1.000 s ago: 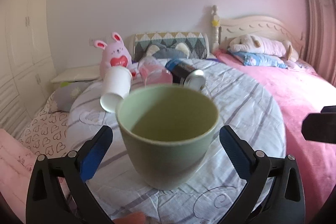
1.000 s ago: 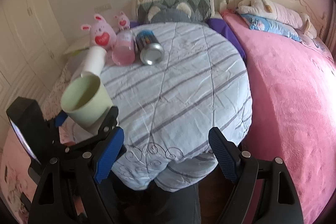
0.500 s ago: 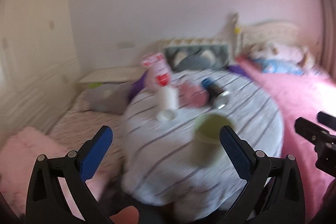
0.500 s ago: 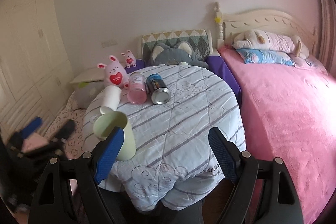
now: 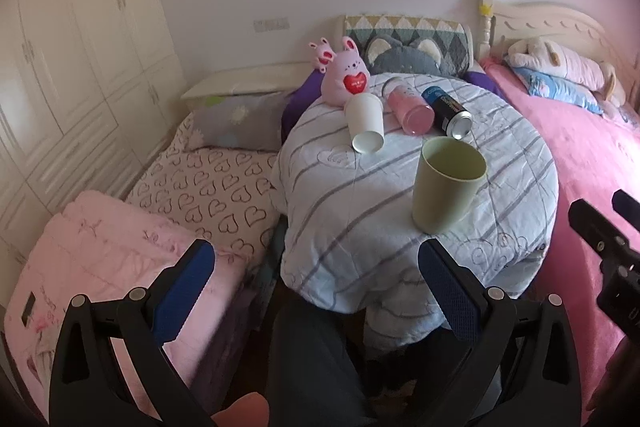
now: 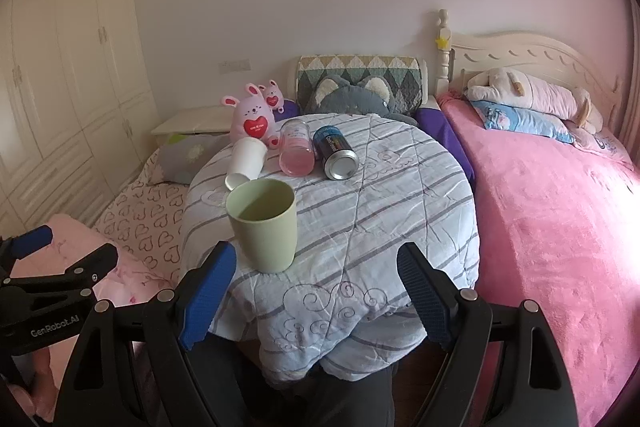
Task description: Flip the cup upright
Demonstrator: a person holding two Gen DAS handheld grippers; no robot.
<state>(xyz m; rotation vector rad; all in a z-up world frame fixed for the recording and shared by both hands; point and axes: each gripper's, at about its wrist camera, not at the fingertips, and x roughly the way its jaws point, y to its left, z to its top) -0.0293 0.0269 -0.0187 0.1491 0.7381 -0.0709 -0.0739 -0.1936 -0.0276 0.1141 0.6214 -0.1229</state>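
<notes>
In the left wrist view the left gripper (image 5: pixel 316 291) fills the bottom of the frame, its blue-padded fingers (image 5: pixel 182 291) spread wide with nothing between them, low and short of the bench (image 5: pixel 360 227). In the right wrist view the right gripper (image 6: pixel 316 291) sits likewise at the bottom, fingers (image 6: pixel 208 299) spread wide and bare; the left gripper shows again at the lower left edge (image 6: pixel 52 267).

Just past the right gripper's left finger, left of centre in that frame, the green cup (image 6: pixel 264 225) stands upright on the striped cloth near the bench's near-left edge, mouth up, touching neither gripper. In the left wrist view the cup (image 5: pixel 448 185) is right of centre, above the right-hand finger.

Behind the cup, toward the upper middle of both frames, three things lie on their sides in a row: a white paper cup (image 6: pixel 245 163) nearest, its base toward the camera and just beside the green cup's rim; a pink bottle (image 6: pixel 296 151) next to it; then a dark can (image 6: pixel 336 153) on the right, its metal end facing forward. None touches the green cup as far as can be told.

At the bench's far edge sits a pink rabbit toy (image 6: pixel 253 119) with a smaller one (image 6: pixel 273 95) behind. Farther back is a grey cat cushion (image 6: pixel 352 97) against a patterned headboard pad (image 6: pixel 360 71). The pink bed (image 6: pixel 560 207) runs along the right, a plush dog (image 6: pixel 528 95) at its head; a wardrobe (image 6: pixel 72 67) fills the left.
</notes>
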